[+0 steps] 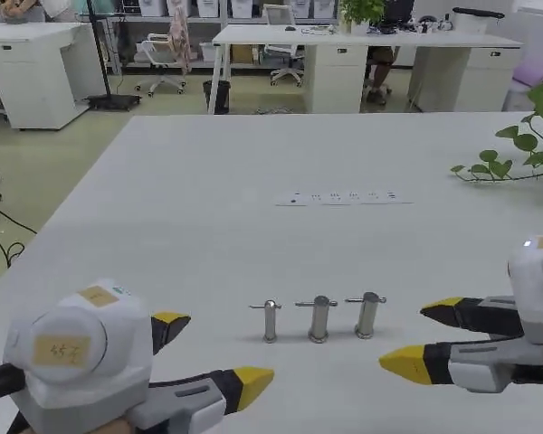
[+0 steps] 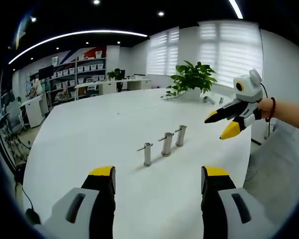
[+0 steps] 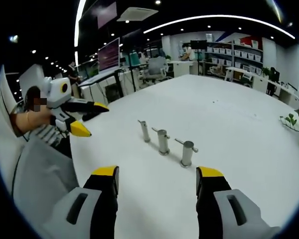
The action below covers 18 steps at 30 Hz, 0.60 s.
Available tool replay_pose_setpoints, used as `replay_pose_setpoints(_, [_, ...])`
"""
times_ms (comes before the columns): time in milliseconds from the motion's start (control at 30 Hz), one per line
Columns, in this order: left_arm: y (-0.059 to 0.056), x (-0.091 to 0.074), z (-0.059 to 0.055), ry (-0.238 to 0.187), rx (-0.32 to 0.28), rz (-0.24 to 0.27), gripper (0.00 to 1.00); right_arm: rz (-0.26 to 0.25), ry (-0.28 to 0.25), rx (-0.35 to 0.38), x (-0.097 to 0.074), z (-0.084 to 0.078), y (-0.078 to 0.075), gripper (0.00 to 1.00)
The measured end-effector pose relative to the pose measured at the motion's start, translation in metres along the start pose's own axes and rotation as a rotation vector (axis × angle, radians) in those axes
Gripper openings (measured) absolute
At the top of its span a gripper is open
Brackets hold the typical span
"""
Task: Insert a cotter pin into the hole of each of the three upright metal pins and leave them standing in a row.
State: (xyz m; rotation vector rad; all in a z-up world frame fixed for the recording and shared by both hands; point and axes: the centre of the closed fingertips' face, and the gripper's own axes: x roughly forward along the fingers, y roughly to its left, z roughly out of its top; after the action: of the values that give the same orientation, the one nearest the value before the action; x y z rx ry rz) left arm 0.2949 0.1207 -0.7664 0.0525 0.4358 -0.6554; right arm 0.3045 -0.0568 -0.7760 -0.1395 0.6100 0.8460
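Metal pins [image 1: 318, 318] stand upright in a row directly between the empty, wide-open left claw [image 1: 226, 348] and right claw [image 1: 404, 334].

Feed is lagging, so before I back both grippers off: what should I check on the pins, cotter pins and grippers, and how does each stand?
1. All three metal pins upright: ok.
2. They stand in one row on the table: ok.
3. A cotter pin crosses each pin's head: ok; seated fully, cannot tell.
4. The left gripper open, apart from the pins: ok.
5. The right gripper open, holding nothing: ok.
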Motion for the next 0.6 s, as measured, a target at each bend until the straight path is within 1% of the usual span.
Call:
replay_pose_setpoints(67, [0.002,-0.002,0.0,-0.011,-0.013,0.013,0.7,-0.018,-0.011,0.023,-0.003,-0.003,-0.001,0.65])
replay_pose_setpoints(133, [0.004,-0.004,0.0,-0.016,-0.028,0.024,0.71,-0.022,-0.023,0.046,-0.005,-0.005,0.001,0.67])
replay_pose_setpoints(267, [0.006,-0.007,-0.002,-0.017,-0.024,0.043,0.74,-0.054,-0.021,0.034,-0.009,-0.011,0.002,0.69])
replay_pose_setpoints(333, [0.005,-0.008,-0.002,-0.02,-0.029,0.046,0.74,-0.055,-0.023,0.038,-0.01,-0.013,0.002,0.71])
replay_pose_setpoints(433, [0.004,-0.01,-0.001,-0.024,-0.032,0.056,0.75,-0.055,-0.031,0.045,-0.01,-0.015,0.006,0.74])
replay_pose_setpoints(500, [0.003,-0.011,-0.001,-0.032,-0.056,0.061,0.74,-0.051,-0.032,0.052,-0.01,-0.017,0.009,0.74])
replay_pose_setpoints(600, [0.004,-0.015,0.002,-0.049,-0.058,0.075,0.75,-0.054,-0.038,0.057,-0.01,-0.018,0.014,0.76])
